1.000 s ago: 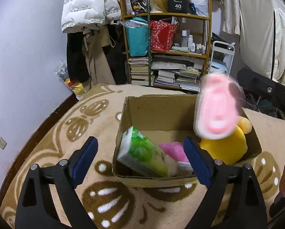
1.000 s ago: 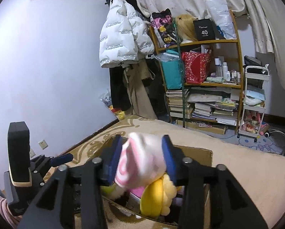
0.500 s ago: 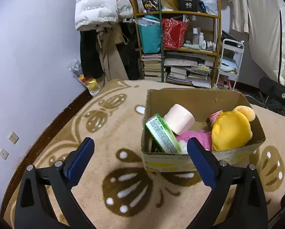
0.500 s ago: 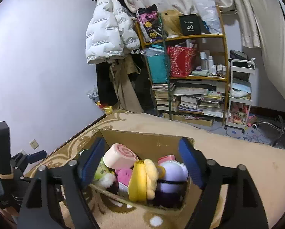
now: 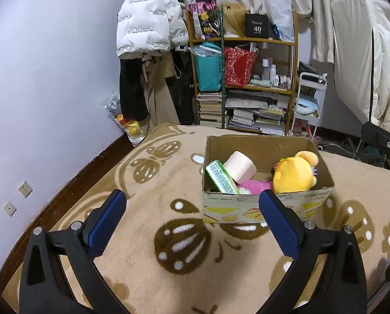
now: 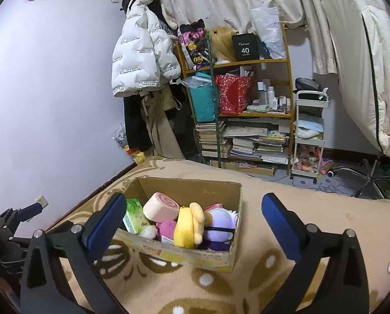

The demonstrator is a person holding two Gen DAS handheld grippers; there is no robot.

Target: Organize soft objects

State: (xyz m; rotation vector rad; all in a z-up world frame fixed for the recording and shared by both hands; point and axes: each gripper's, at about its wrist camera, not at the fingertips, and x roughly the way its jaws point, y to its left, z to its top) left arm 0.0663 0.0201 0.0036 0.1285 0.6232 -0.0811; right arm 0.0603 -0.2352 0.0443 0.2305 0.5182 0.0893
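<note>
A cardboard box [image 5: 263, 209] [image 6: 189, 255] stands on the beige patterned blanket. Inside lie a pink roll-cake plush [image 5: 240, 166] [image 6: 161, 206], a green tissue pack [image 5: 219, 176] [image 6: 133, 216], a yellow plush [image 5: 294, 174] [image 6: 188, 226], a magenta plush [image 5: 252, 184] [image 6: 166, 229] and a purple plush [image 6: 221, 225]. My left gripper [image 5: 192, 221] is open and empty, held back from the box's near side. My right gripper [image 6: 193, 225] is open and empty, above and behind the box.
The blanket [image 5: 148, 248] covers a bed that ends near the purple wall at the left. A cluttered shelf [image 5: 247, 83] with books and bags stands behind, with a white jacket [image 5: 148, 18] hanging and a small white cart [image 6: 310, 136] beside it.
The right gripper opened and let the pink roll-cake plush drop into the box, then drew back. Both grippers have pulled away from the box.
</note>
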